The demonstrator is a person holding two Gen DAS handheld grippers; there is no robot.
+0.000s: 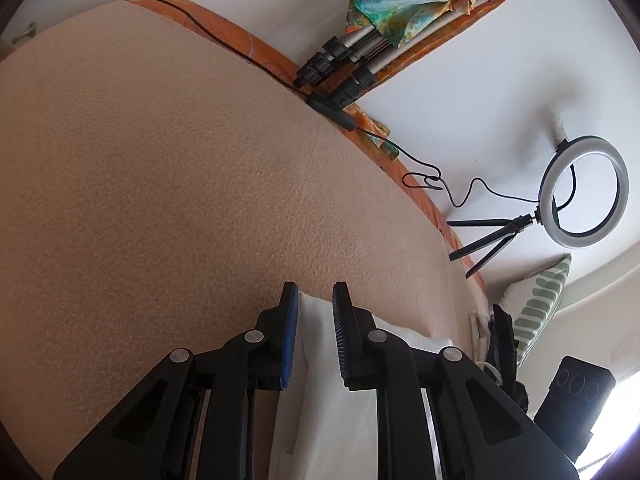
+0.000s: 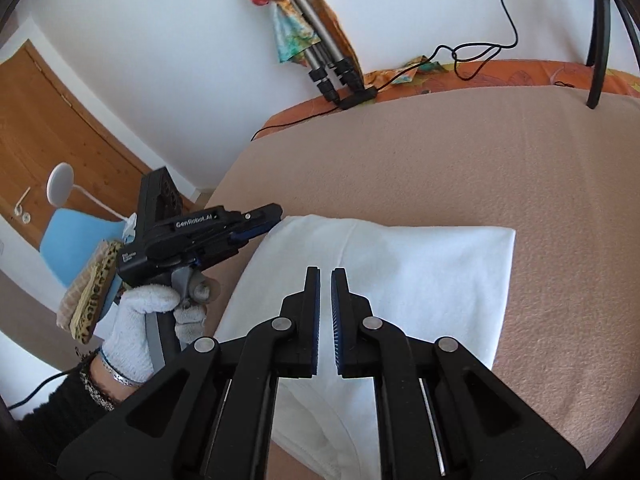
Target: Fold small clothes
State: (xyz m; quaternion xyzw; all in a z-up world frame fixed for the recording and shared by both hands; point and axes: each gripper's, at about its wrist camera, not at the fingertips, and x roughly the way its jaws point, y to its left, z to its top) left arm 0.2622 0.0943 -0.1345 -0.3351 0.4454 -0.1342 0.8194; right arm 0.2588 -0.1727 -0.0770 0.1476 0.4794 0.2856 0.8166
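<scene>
A white garment (image 2: 400, 276) lies folded flat on the beige blanket (image 2: 480, 168). My right gripper (image 2: 325, 273) hovers over its middle, jaws a narrow gap apart, holding nothing. My left gripper (image 2: 272, 216) is at the garment's left edge, held by a white-gloved hand (image 2: 136, 320). In the left wrist view the left gripper (image 1: 315, 289) has its jaws open a little, with the white garment (image 1: 340, 420) under and between them, and nothing is gripped.
A folded tripod (image 2: 324, 52) with a colourful cloth and a black cable (image 2: 472, 54) lie at the bed's far orange edge. A ring light on a small tripod (image 1: 580, 192) stands at the right. A blue chair (image 2: 72, 236) and a wooden door (image 2: 48, 120) are beyond the bed.
</scene>
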